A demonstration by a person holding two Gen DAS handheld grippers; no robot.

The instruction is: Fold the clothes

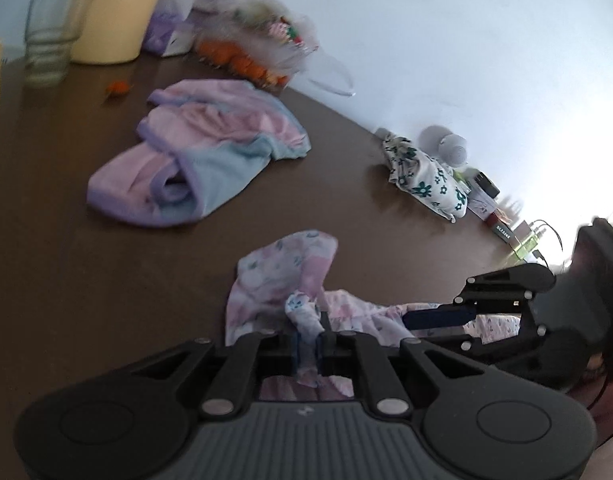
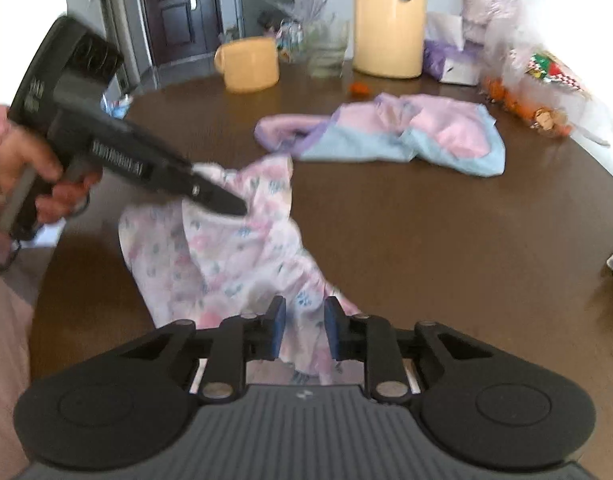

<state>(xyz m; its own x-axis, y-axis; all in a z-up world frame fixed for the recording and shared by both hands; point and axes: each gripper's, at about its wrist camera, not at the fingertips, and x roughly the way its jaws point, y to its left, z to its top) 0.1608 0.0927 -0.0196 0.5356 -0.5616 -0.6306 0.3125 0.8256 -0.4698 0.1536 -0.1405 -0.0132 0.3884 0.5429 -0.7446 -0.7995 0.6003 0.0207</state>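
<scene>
Dark brown desk (image 2: 426, 240), glossy, set against a pale wall. Nearest, floral garment (image 2: 226, 248) lies crumpled on it; left tool (image 1: 308, 344) pinches a bunched fold, right tool (image 2: 304, 328) stands narrow around loose cloth. Beyond, pink-blue garment (image 2: 406, 136). Farther, yellow mug (image 2: 250, 64), cream jug (image 2: 388, 24), dark door (image 2: 178, 8). No writing legible.

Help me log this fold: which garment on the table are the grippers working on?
The pink floral garment nearest the camera; the pink-and-blue garment and the white one with green flowers lie apart, untouched.
</scene>
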